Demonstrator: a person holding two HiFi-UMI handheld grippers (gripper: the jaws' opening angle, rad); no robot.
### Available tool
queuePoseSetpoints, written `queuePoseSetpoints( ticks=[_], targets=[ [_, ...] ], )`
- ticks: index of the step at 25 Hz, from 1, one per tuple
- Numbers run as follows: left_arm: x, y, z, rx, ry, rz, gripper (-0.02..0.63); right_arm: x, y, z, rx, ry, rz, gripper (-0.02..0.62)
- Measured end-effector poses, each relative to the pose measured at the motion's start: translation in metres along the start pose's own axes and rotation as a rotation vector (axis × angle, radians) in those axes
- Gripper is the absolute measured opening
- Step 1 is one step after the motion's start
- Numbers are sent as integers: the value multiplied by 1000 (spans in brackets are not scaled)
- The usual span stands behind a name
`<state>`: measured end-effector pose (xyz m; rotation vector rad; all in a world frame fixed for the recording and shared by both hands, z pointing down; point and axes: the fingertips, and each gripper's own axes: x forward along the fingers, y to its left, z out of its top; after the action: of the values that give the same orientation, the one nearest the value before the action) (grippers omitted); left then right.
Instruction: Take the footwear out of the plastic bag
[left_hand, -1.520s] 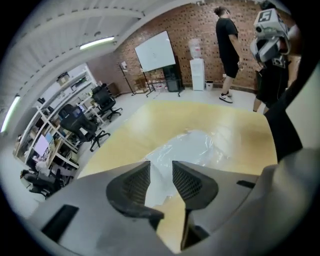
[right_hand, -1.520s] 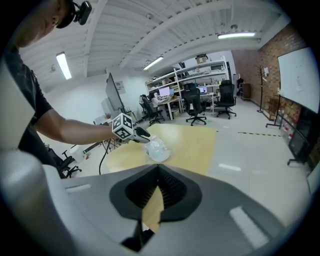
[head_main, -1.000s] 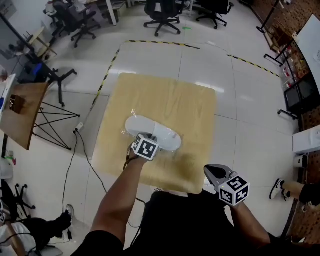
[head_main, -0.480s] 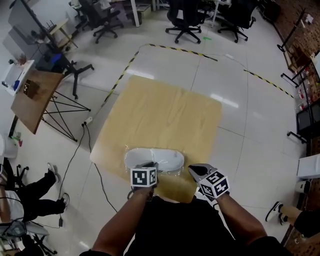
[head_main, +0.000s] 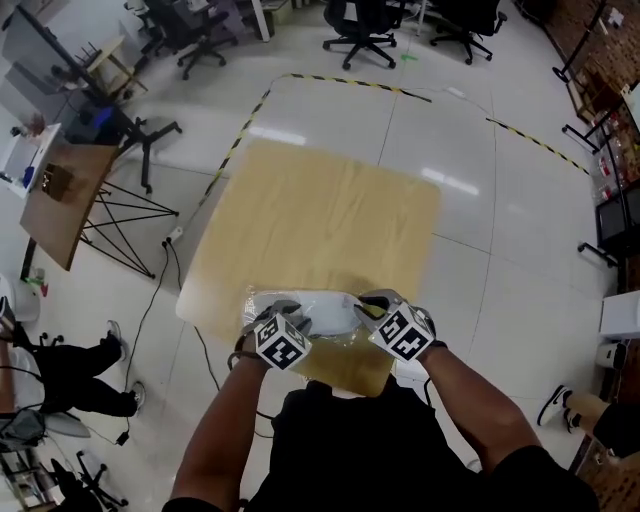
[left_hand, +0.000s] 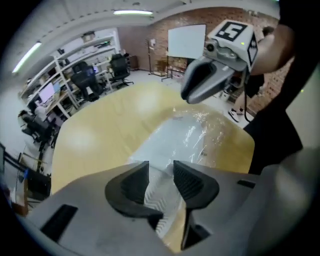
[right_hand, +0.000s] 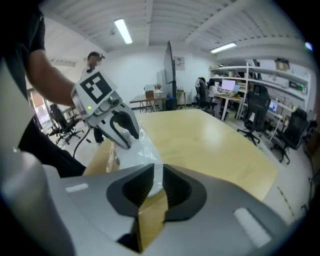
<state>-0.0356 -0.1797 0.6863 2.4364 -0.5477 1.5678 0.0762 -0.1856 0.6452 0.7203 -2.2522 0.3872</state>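
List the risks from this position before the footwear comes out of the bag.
1. The left gripper and right gripper have just been opening. The footwear in its plastic bag lies between each pair of jaws, unpinched. Closing now could pinch both together, so nothing separates.
2. The bag lies close to the table's near edge; a tug toward the person might drag it off.

Overhead; close gripper views, shared table (head_main: 330, 210)

Wears a black short-sleeved top (head_main: 345, 445). Grey shells on left gripper (head_main: 284, 308) and right gripper (head_main: 372, 300), black ribbed pads (left_hand: 189, 181), white cubes (head_main: 281, 343) with black square markers.
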Motion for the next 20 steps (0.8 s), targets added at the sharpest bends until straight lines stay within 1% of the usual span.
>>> queuePoseSetpoints(
  ticks=[1,2,4,5,7,10,12,14,15,17,18,19,20],
  targets=[
    [4,-4,-2,6,3,-20,149,8,-4,-4,-45,37,-7,46],
    [6,-6,-2,-12,-6,-33,138,14,-8,-11,-76,71,-11,44],
    [7,-7,-1,-71,-31,-47,135,19,-18,-26,-94,124,-16,43],
    [6,-6,0,-91,-40,-49,135,18,-23,-34,-86,142,-21,43],
    [6,-6,-1,-104,-48,-49,133,12,-33,-51,-58,169,-47,37],
    [6,-4,-1,-101,-66,-45,133,-2,-45,-79,-6,201,-116,26],
    [6,-3,1,-108,-83,-42,132,-17,-49,-89,21,213,-162,26],
    [5,-2,2,-112,-90,-38,132,-32,-42,-79,26,184,-185,26],
    [4,-1,1,-113,-92,-37,132,-37,-31,-67,20,150,-176,26],
    [4,0,1,-112,-94,-36,132,-39,-3,-40,-7,72,-132,26],
    [5,0,1,-113,-94,-36,132,-35,12,-31,-26,49,-106,25],
    [6,0,1,-114,-94,-36,132,-29,25,-27,-49,48,-83,25],
    [7,0,1,-114,-94,-35,132,-20,36,-30,-77,70,-64,25]
  ],
)
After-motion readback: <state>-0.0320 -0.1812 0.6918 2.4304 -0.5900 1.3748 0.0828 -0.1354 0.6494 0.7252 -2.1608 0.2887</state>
